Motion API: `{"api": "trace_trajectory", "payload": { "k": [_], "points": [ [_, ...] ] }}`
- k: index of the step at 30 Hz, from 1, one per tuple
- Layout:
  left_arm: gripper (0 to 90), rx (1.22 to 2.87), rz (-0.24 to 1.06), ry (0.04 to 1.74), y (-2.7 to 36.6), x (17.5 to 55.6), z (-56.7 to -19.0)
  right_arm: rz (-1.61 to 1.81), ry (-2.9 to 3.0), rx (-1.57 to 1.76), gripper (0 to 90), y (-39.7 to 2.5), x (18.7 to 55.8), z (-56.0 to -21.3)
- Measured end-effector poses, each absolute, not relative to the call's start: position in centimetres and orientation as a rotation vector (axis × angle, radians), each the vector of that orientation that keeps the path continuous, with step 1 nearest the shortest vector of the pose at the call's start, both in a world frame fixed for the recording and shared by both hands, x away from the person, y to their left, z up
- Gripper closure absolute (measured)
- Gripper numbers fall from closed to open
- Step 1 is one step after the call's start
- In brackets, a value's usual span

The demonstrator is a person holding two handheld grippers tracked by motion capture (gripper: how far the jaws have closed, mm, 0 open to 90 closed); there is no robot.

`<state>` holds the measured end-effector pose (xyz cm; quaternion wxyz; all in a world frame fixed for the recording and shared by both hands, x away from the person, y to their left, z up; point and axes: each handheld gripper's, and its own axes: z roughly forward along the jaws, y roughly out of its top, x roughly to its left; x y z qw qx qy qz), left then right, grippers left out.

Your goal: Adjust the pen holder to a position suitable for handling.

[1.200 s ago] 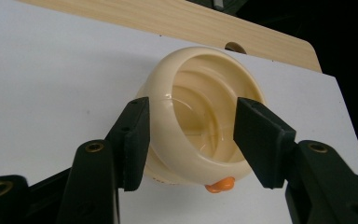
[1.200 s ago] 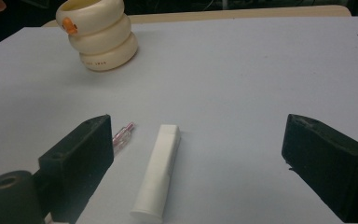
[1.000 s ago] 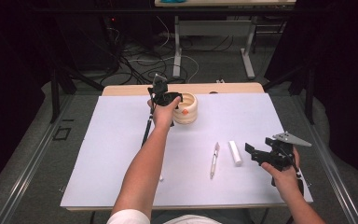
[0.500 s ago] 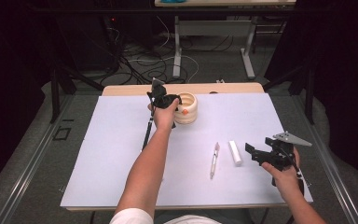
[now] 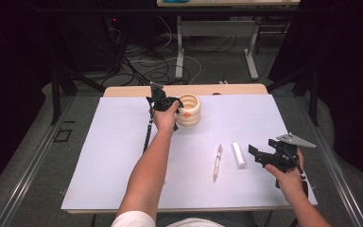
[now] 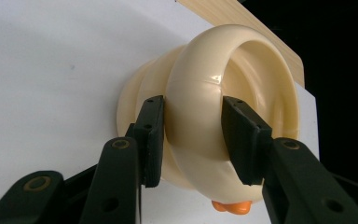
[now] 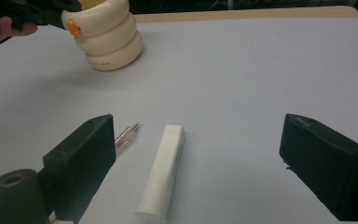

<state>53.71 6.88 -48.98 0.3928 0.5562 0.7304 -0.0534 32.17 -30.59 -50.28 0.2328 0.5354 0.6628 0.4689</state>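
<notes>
A cream ringed cup (image 5: pixel 190 111) with a small orange knob stands at the back of the white table sheet (image 5: pixel 108 156). My left gripper (image 5: pixel 169 102) is shut on the cup's rim (image 6: pixel 200 93), one jaw outside the wall and one inside. In the right gripper view the cup (image 7: pixel 109 39) leans a little. A white tube (image 5: pixel 238 154) and a clear pen (image 5: pixel 217 161) lie side by side at the front right. My right gripper (image 5: pixel 254 154) hovers open just right of the tube (image 7: pixel 163 172), with nothing between its jaws (image 7: pixel 199 123).
The pen's pink tip (image 7: pixel 127 135) lies left of the tube. A wooden table edge (image 5: pixel 227 89) shows behind the sheet. Black curtains, cables and table legs (image 5: pixel 179 47) fill the dark floor beyond.
</notes>
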Motion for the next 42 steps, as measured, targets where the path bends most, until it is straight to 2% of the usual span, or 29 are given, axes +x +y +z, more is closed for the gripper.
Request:
{"api": "trace_trajectory", "payload": {
  "k": [10,19,42],
  "points": [
    [64.8,1.368,-0.224,1.845,7.8,53.5,-49.4,1.282,1.829,1.476,11.2,-30.7,32.3,-50.4],
    [64.8,1.4,-0.237,1.85,7.8,52.9,-49.1,1.278,1.828,1.481,11.7,-30.8,32.3,-50.4],
    [64.8,1.434,-0.286,1.823,10.8,47.2,-47.0,1.266,1.838,1.463,12.7,-30.3,32.2,-50.6]
  ]
}}
